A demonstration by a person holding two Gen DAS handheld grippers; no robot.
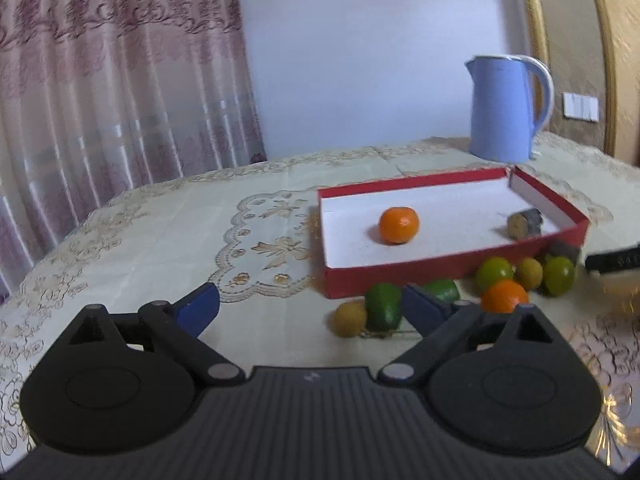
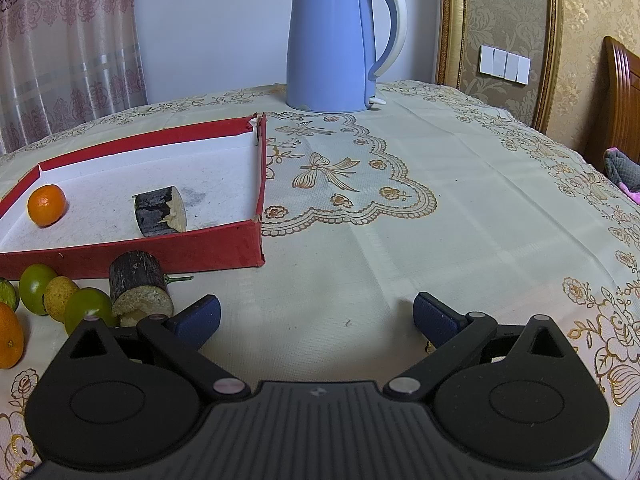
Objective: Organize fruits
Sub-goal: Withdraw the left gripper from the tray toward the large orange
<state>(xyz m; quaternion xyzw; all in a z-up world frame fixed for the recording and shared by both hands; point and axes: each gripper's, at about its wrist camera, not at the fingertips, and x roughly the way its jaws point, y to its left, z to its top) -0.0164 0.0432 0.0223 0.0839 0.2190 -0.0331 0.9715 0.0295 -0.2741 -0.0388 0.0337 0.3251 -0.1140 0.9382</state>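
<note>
A red box [image 1: 440, 270] with a white floor holds an orange [image 1: 399, 225] and a dark sugarcane piece [image 1: 524, 222]. The box [image 2: 160, 254], orange [image 2: 46, 205] and cane piece [image 2: 160, 210] also show in the right wrist view. In front of the box lie several loose fruits: a green fruit [image 1: 383, 307], a small yellow-brown one [image 1: 350, 319], another orange [image 1: 503, 295], green limes [image 1: 494, 273]. A second cane piece [image 2: 138, 282] stands outside the box. My left gripper [image 1: 312, 306] is open and empty, left of the loose fruits. My right gripper [image 2: 316, 316] is open and empty, right of them.
A blue electric kettle [image 1: 505, 108] stands at the back of the table, also seen from the right wrist [image 2: 340, 44]. A cream embroidered tablecloth [image 2: 400, 208] covers the table. A curtain [image 1: 100, 100] hangs at the left, a wooden chair [image 2: 624, 112] stands at the right.
</note>
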